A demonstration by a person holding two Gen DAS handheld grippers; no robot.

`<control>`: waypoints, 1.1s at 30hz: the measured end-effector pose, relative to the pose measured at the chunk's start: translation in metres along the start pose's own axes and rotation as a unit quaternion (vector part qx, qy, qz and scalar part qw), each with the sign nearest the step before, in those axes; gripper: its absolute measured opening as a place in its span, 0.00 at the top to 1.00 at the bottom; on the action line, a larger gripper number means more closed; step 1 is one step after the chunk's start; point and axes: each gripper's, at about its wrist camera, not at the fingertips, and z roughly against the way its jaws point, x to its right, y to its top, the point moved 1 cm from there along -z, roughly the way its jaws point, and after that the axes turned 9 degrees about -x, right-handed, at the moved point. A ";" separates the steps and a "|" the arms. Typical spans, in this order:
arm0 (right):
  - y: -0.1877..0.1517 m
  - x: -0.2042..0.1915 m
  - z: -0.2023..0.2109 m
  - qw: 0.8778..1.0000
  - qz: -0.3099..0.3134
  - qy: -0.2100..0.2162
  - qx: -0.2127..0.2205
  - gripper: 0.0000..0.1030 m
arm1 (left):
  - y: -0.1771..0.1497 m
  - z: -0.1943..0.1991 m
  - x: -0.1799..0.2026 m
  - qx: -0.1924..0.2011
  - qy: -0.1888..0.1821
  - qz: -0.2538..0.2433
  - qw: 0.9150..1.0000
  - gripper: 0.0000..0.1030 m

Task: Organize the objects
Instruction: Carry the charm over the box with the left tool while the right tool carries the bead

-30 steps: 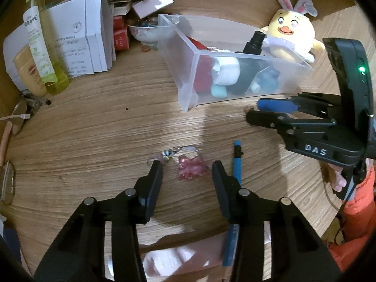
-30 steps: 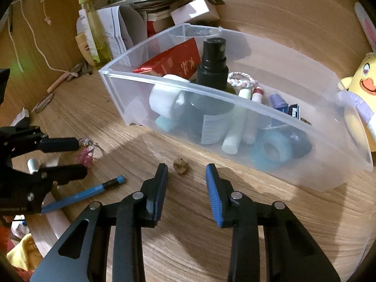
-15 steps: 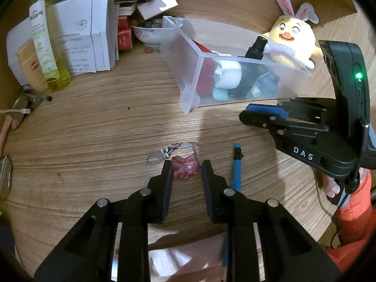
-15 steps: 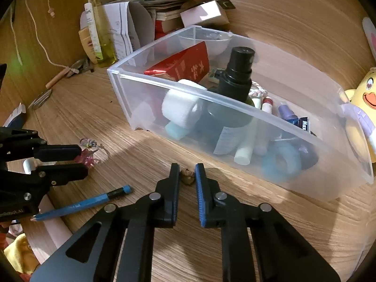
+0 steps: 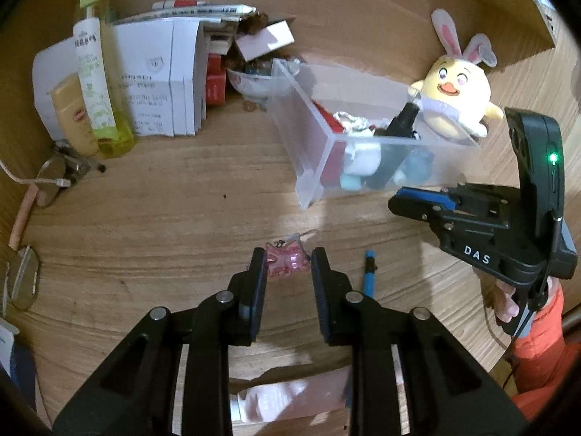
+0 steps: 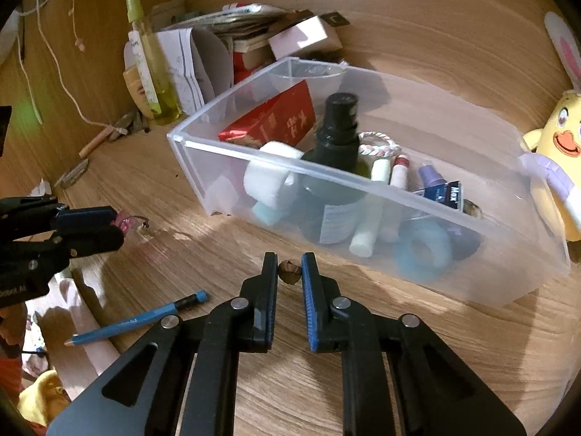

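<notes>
Jaws of left gripper (image 5: 288,267) pinch a translucent pink charm (image 5: 286,262).

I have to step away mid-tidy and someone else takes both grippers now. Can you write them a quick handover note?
Left gripper: shut on the pink keychain charm.
Right gripper: shut on a small brown nut-like piece, just in front of the clear bin.
Done: bin already holds a spray bottle, red box, tubes and tape rolls.
Left: drop both held items in the bin, then the blue pencil lying on the desk.
</notes>
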 end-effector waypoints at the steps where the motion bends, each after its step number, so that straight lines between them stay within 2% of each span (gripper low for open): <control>1: -0.001 0.001 0.003 1.000 -0.002 0.001 0.003 0.88 | 0.002 0.002 0.001 0.004 0.001 -0.001 1.000 0.77; 22: -0.009 0.025 0.061 0.997 -0.026 -0.002 0.079 0.88 | 0.041 0.043 0.024 0.077 -0.003 -0.017 0.997 0.77; 33: -0.005 0.045 0.083 0.993 -0.046 -0.014 0.107 0.88 | 0.062 0.053 0.038 0.100 -0.010 -0.032 0.994 0.77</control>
